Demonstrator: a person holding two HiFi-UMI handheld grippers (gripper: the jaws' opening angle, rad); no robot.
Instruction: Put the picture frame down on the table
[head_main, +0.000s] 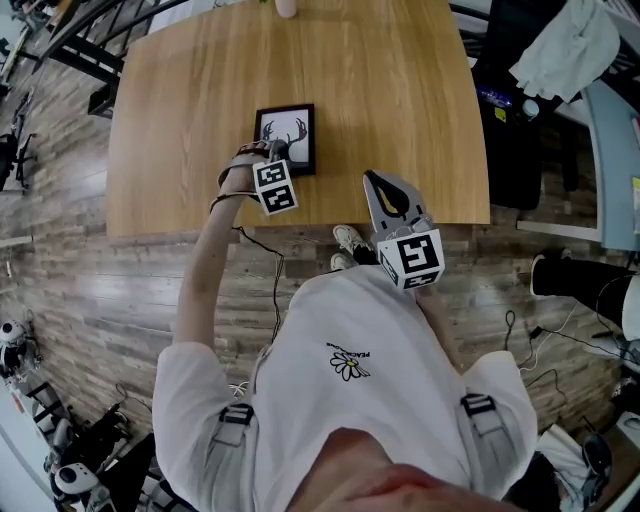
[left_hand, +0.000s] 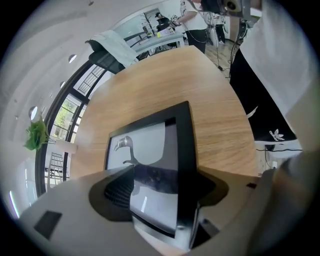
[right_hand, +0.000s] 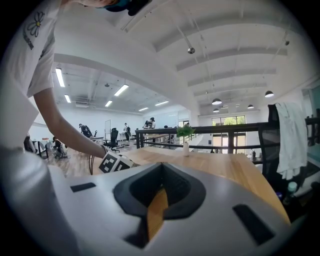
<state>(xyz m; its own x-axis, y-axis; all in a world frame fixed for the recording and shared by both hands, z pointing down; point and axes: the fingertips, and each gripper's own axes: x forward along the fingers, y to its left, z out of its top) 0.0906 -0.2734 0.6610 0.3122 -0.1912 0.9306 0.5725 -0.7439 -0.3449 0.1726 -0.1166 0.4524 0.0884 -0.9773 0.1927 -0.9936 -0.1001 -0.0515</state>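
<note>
Your left claw (head_main: 270, 150) stands open around the picture frame (head_main: 288, 132), which lies flat on the tabletop (head_main: 400, 100); right claw (head_main: 372, 178) closed, at the frame's 4 o'clock.

The person wears a white short-sleeved T-shirt (head_main: 300, 400) with a small flower print (head_main: 348, 364) and grey shoulder straps (head_main: 232, 440) with dark buckles. A thin black cable (head_main: 277, 275) hangs beside the left arm. The left claw (head_main: 273, 152) and the right claw (head_main: 373, 177) have pale grey shells and black-and-white marker cubes (head_main: 411, 258).
</note>
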